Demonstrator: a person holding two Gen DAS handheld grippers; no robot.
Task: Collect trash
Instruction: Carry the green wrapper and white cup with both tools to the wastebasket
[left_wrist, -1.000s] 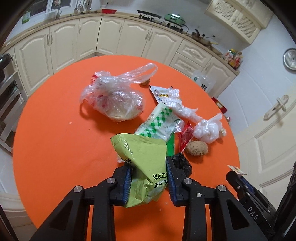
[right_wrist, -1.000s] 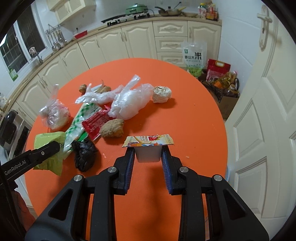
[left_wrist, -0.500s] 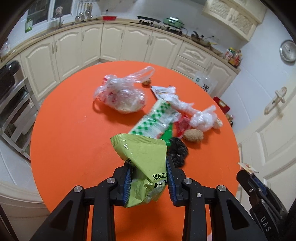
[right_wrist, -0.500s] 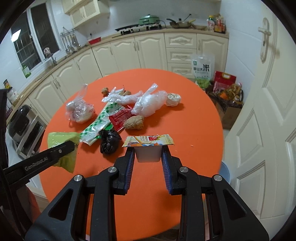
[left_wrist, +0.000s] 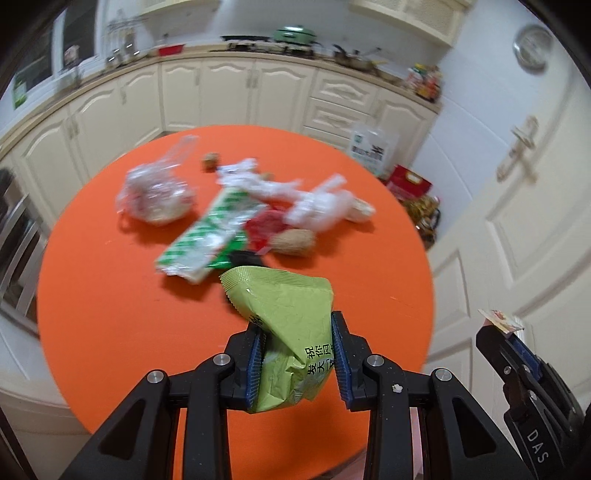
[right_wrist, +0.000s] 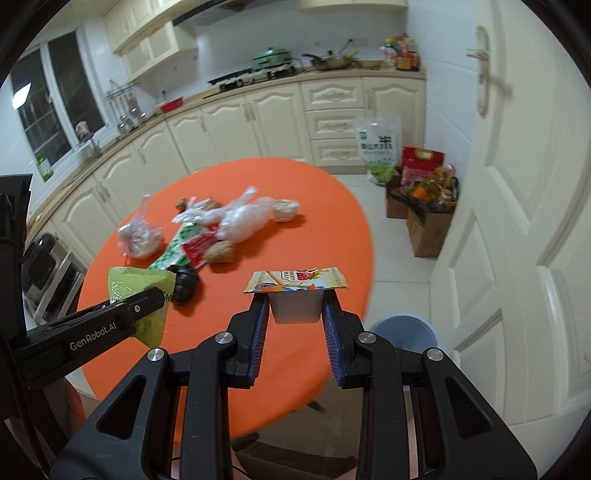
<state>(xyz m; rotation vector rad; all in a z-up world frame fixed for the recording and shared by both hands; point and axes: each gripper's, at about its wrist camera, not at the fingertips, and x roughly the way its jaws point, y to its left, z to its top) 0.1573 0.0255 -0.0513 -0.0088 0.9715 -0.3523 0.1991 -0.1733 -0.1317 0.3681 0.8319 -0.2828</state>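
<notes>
A: Green foil snack bag (left_wrist: 291, 325) clamped mid-body in left gripper (left_wrist: 298, 360). Jaws narrowed onto crumpled foil, pads pressing both sides. Bag clear of orange desk (left_wrist: 110, 295), top flopping forward over the pads.

B: Mid-body grip, why?

A: Likely bites enough bunched foil to stop slipping. Limp wrapper, no rigid edge to pinch.

B: Right side?

A: White plastic cup (right_wrist: 295, 306) squeezed between right gripper (right_wrist: 295, 334) jaws, roughly cup-width apart. Peeled lid (right_wrist: 295, 280) sits flat above the pads, cup upright. Probably kept level against leftover residue spilling.

B: Rest of the trash?

A: On desk, well apart from both grippers: clear knotted bag (left_wrist: 159, 195), green-checked wrapper (left_wrist: 207, 236), red wrapper (left_wrist: 266, 229), black wad (right_wrist: 186, 282), white plastic bundle (left_wrist: 321, 206).

B: Destination?

A: Blue bin (right_wrist: 404, 332) on floor, just past desk edge, below right of cup. Looks like carry-to-bin step; both loads clear of desk, bin nearer right gripper.
</notes>
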